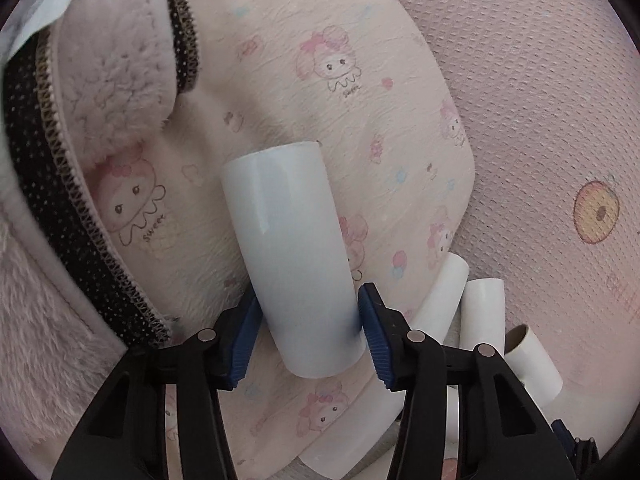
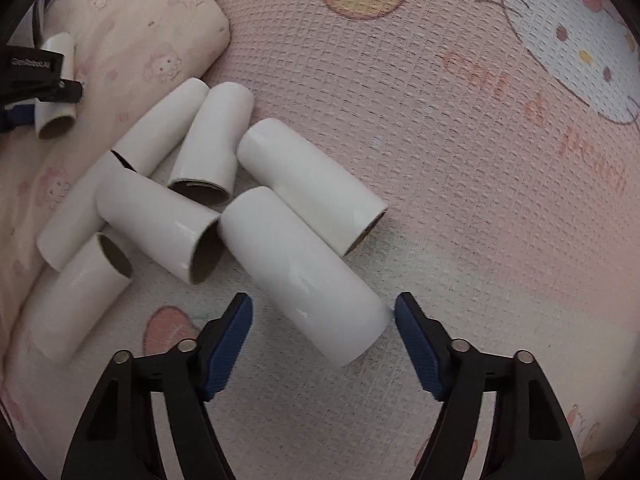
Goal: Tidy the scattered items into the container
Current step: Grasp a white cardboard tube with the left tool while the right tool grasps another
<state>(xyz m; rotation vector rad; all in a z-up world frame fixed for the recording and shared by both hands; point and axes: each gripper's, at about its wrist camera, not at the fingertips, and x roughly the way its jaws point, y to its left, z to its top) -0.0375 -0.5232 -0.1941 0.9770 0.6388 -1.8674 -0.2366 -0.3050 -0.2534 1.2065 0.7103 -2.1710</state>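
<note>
Left gripper (image 1: pixel 308 316) clamps one white tube (image 1: pixel 290 256) between blue pads (image 1: pixel 370 320), above plush zip pouch (image 1: pixel 108 92) with cartoon-print lining reading "Sweet".

Right gripper (image 2: pixel 323 334) spread wide, straddling near tube (image 2: pixel 304 272), pads not touching. Seven loose white tubes (image 2: pixel 160 224) in pile on pink mat (image 2: pixel 460 140). Mat lettering unreadable.
</note>
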